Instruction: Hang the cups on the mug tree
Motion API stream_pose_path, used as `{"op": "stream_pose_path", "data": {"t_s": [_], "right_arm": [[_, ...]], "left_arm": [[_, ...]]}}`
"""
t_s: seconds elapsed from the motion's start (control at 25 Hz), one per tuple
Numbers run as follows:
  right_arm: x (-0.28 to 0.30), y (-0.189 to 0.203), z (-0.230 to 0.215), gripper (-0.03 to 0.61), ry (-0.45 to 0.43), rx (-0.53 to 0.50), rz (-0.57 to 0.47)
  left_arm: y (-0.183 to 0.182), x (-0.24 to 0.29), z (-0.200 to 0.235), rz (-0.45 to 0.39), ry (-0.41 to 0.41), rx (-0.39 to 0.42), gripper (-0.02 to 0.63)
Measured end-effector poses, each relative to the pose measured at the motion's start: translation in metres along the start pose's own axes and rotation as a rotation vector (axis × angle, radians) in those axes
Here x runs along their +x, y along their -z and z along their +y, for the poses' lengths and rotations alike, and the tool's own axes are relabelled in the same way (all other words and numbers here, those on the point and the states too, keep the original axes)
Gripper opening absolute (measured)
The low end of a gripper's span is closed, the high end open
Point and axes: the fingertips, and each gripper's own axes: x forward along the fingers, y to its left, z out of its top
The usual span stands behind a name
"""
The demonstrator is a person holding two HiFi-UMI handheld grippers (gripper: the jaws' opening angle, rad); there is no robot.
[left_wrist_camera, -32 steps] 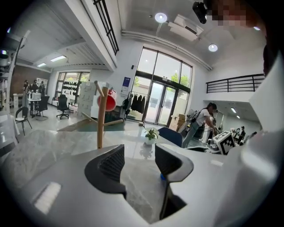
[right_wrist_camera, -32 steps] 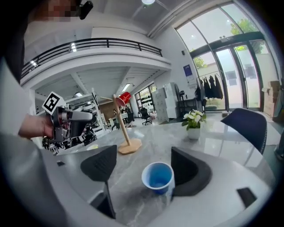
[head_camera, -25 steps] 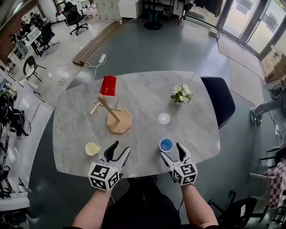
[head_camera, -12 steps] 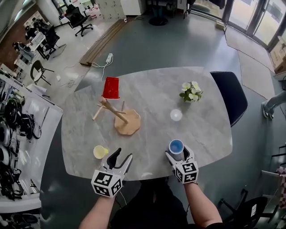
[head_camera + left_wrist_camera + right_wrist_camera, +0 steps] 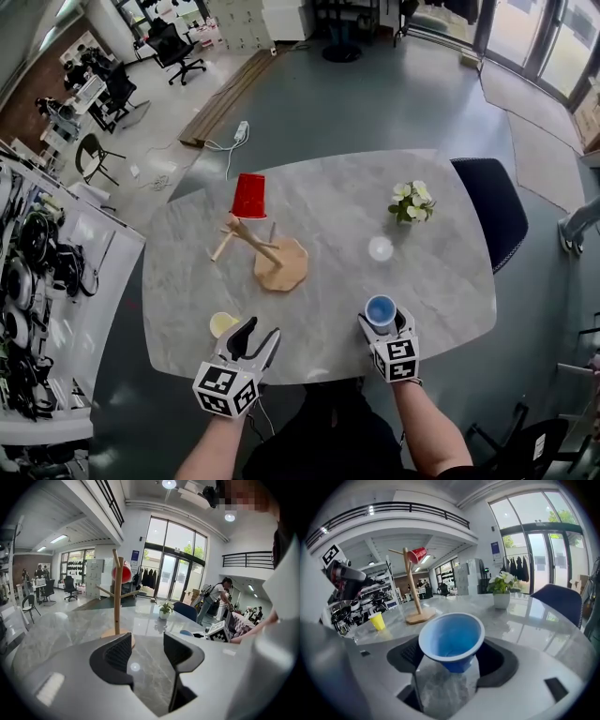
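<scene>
A wooden mug tree (image 5: 272,262) stands left of the table's middle, with a red cup (image 5: 249,196) upside down on one of its pegs. A yellow cup (image 5: 223,324) stands upright near the front edge, just left of my left gripper (image 5: 251,339). That gripper is open, with only bare table between its fingers (image 5: 121,652). A blue cup (image 5: 381,310) stands upright between the jaws of my right gripper (image 5: 382,325). In the right gripper view table shows between the blue cup (image 5: 451,641) and the left pad, so this gripper is open around it.
A small white cup (image 5: 381,248) stands right of the tree. A pot of white flowers (image 5: 413,202) sits at the far right of the marble table (image 5: 319,202). A dark blue chair (image 5: 487,220) stands past the right edge. The front edge lies just under both grippers.
My right gripper has moved forward and down, so the blue cup now sits between its jaws instead of just ahead of them. The left gripper has drifted closer to the yellow cup.
</scene>
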Motion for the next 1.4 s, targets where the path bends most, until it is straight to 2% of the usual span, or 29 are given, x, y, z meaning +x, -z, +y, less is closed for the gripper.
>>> {"op": "stream_pose_path", "data": {"t_s": [0.28, 0.44, 0.6, 0.88, 1.12, 1.28, 1.4], "right_arm": [[-0.022, -0.038, -0.003, 0.344, -0.024, -0.04, -0.035], [-0.031, -0.072, 0.0, 0.344, -0.071, -0.03, -0.109], [-0.042, -0.109, 0.007, 0.342, -0.116, -0.063, -0.174], [-0.048, -0.146, 0.04, 0.342, -0.172, -0.117, -0.19], [-0.036, -0.166, 0.084, 0.342, -0.201, -0.151, -0.182], [-0.019, -0.177, 0.109, 0.342, -0.167, -0.106, -0.185], [-0.008, -0.178, 0.13, 0.342, -0.135, -0.121, -0.179]], "left_arm": [[-0.024, -0.009, -0.008, -0.052, -0.006, 0.003, 0.224], [-0.046, -0.025, 0.001, -0.084, -0.055, 0.033, 0.222], [-0.065, -0.039, 0.009, -0.125, -0.106, 0.049, 0.216], [-0.076, -0.057, 0.021, -0.172, -0.146, 0.051, 0.212], [-0.07, -0.066, 0.049, -0.188, -0.138, 0.072, 0.212], [-0.068, -0.081, 0.086, -0.192, -0.088, 0.079, 0.213], [-0.061, -0.092, 0.115, -0.198, -0.058, 0.09, 0.213]]}}
